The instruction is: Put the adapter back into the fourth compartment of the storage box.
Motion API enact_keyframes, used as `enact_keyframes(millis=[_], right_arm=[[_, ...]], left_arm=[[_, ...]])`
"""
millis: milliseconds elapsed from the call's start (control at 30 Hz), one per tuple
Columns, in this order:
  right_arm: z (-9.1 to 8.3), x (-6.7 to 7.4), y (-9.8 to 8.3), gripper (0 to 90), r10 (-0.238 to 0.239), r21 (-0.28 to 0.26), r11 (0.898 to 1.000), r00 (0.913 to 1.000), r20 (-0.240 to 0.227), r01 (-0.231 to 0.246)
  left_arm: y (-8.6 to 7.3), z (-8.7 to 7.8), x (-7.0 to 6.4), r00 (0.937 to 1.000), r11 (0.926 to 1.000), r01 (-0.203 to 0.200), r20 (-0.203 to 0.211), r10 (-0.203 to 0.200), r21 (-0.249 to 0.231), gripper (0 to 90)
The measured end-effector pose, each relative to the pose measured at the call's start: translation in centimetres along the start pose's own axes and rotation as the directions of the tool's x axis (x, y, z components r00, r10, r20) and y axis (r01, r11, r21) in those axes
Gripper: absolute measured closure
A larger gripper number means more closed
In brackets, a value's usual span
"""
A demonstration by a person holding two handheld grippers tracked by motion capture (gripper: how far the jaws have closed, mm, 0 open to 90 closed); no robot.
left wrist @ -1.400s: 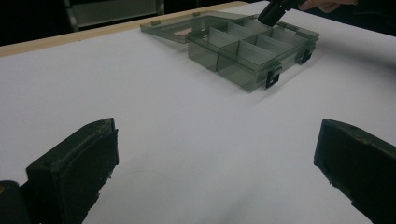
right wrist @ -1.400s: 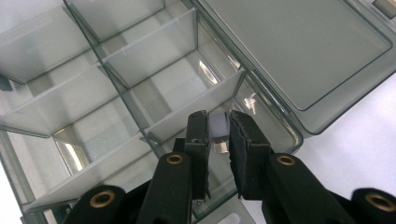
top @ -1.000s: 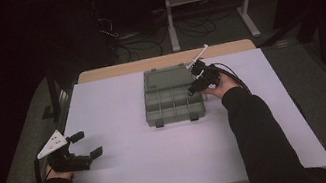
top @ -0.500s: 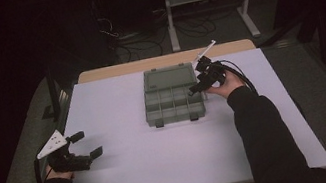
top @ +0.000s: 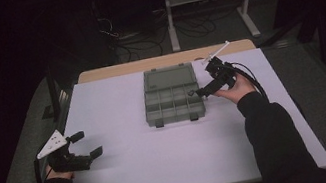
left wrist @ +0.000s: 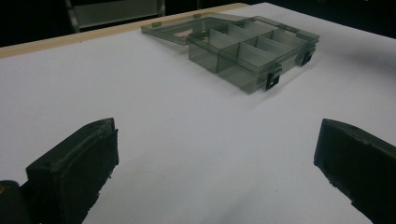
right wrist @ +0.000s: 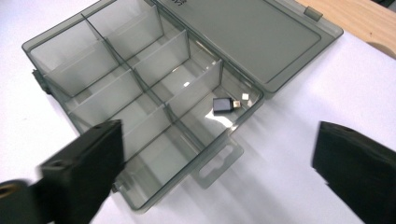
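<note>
Hovering right gripper [right wrist: 215,163], jaws just opened and empty, over USB adapter [right wrist: 225,104] in organizer box [top: 173,101] — risking snagging dividers; left gripper [left wrist: 212,172] idling open.

Smoky, see-through plastic for the organizer box [right wrist: 140,93], glossy and smooth, with glints along its thin dividers and on the flat open lid [right wrist: 252,37]. Matt white covering on the surface [top: 187,153], smooth and paper-like, over a pale wood edge [top: 111,71] at the far side. Small black adapter [right wrist: 223,105] in a corner compartment, satin plastic with a metal-looking tip. Dull black, slightly rough jaws on the right gripper [right wrist: 219,172] and the left gripper [left wrist: 215,172].
</note>
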State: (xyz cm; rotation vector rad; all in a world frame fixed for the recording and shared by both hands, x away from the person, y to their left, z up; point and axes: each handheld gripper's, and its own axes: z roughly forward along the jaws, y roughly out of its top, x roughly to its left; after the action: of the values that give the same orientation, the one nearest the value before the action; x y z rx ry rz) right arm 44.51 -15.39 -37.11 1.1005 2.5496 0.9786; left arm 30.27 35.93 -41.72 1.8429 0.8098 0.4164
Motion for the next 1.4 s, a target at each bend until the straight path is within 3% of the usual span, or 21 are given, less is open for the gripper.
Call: enact_keyframes(millis=[367,667,933,1200,1400], right_arm=[[-1.9,0.6,-2.0,0.0,0.025,-0.069,0.997,0.9994,0.022,-0.023],[-3.4,1.6,-4.4,0.0,0.04,-0.121,0.992,0.999,-0.021,-0.042],[-4.4,2.5,-6.1,0.0,0.043,-0.155,0.987,0.9987,-0.027,-0.047],[-5.4,3.4,-8.3,0.0,0.052,-0.228,0.972,0.9969,-0.06,-0.064],[-6.1,3.8,-9.5,0.0,0.054,-0.277,0.959,0.9977,-0.04,-0.063]], left_arm=[[0.0,0.0,0.0,1.0,1.0,0.001,0.0,-0.001,-0.001,0.0],[0.0,0.0,0.0,1.0,1.0,0.001,-0.001,-0.001,-0.001,0.0],[0.0,0.0,0.0,1.0,1.0,-0.001,-0.005,0.001,0.0,0.0],[0.0,0.0,0.0,1.0,1.0,-0.003,-0.008,0.003,0.004,0.0],[0.0,0.0,0.0,0.9999,1.0,-0.002,-0.01,0.002,0.004,0.0]])
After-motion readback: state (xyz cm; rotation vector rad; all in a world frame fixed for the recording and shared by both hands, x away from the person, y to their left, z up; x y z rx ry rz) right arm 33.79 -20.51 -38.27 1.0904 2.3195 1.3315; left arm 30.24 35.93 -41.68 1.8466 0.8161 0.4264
